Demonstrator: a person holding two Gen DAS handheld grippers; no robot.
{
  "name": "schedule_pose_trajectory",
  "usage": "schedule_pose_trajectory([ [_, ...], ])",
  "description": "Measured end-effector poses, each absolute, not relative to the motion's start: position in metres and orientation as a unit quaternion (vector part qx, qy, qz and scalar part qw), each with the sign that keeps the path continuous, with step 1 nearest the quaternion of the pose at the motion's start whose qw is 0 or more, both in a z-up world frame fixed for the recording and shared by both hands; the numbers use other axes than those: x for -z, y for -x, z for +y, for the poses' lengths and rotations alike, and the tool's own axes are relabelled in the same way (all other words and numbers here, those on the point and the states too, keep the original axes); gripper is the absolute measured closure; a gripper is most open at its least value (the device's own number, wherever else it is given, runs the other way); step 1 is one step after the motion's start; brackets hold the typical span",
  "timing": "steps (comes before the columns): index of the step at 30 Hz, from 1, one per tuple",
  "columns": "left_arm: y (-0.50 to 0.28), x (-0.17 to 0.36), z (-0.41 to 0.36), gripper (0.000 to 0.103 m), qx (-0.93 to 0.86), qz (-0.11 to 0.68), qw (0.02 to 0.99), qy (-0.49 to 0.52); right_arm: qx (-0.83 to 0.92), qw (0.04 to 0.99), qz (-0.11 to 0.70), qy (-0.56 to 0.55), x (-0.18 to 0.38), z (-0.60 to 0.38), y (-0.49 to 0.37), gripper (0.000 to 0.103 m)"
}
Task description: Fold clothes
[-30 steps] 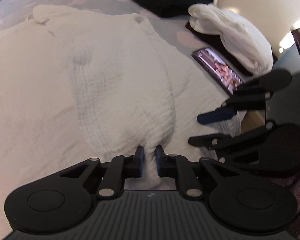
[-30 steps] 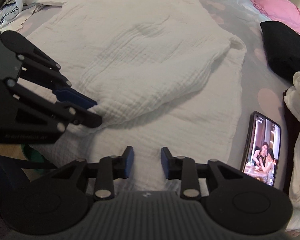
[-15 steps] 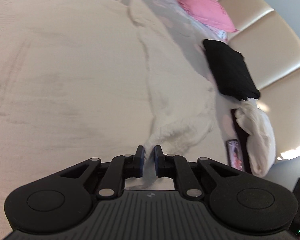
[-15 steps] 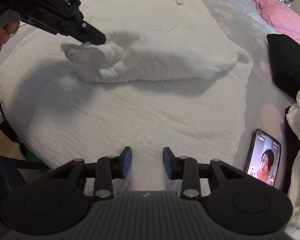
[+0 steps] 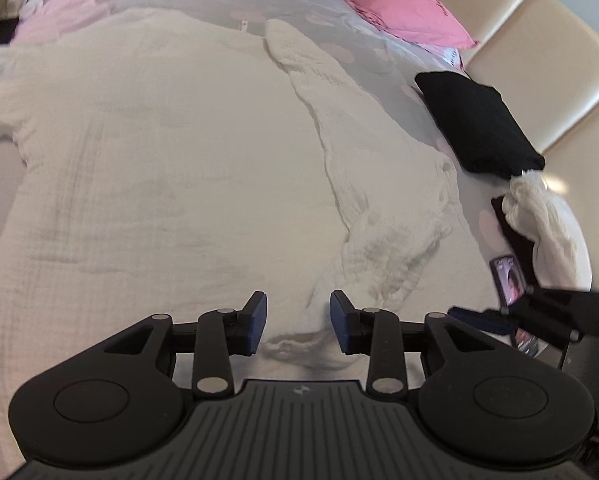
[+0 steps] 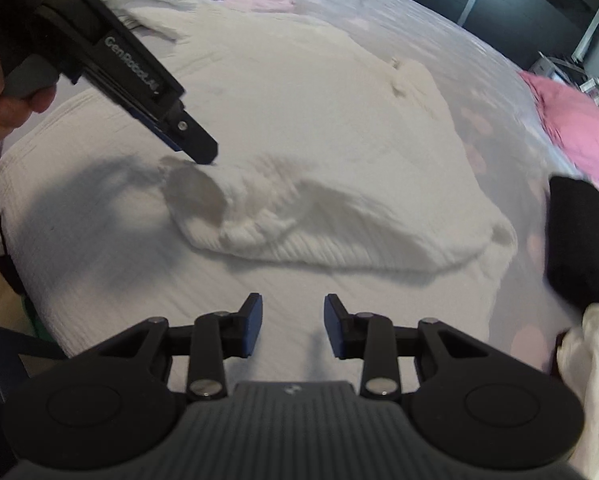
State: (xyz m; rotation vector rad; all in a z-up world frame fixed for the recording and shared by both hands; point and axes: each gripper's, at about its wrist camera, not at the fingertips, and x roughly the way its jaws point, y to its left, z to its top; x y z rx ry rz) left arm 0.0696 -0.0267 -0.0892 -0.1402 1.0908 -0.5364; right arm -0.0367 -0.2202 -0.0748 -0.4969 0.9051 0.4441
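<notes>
A hand point(image 6: 3, 80) at far left grips the left tongs point(image 5: 298, 330), whose blue pads stand apart, holding nothing, just above a bunched corner of the white garment point(image 5: 179, 168). That corner lies folded over the rest of the garment, which is spread on the bed point(image 6: 439, 56) ahead of both tongs. The right tongs point(image 6: 293, 330) are also apart and empty, over flat cloth. Further right lie a phone point(image 5: 509, 280), a folded black garment point(image 5: 479, 124), and a pink pillow point(image 5: 383, 4).
</notes>
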Motion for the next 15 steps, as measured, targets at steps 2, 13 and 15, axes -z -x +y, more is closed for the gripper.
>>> schedule_pose_trajectory([
  [2, -0.064, 0.087, -0.028, 0.064, 0.259, 0.504, 0.823, 0.043, -0.226, 0.843, 0.417, 0.255, 0.074, -0.21, 0.038, 0.066],
  [13, -0.046, 0.091, -0.032, 0.057, 0.286, 0.481, 0.828, -0.039, -0.271, 0.807, 0.339, 0.401, 0.085, -0.165, 0.042, 0.067],
  [15, -0.049, 0.094, -0.033, 0.058, 0.292, 0.483, 0.825, -0.033, -0.268, 0.798, 0.34, 0.419, 0.091, -0.162, 0.038, 0.067],
])
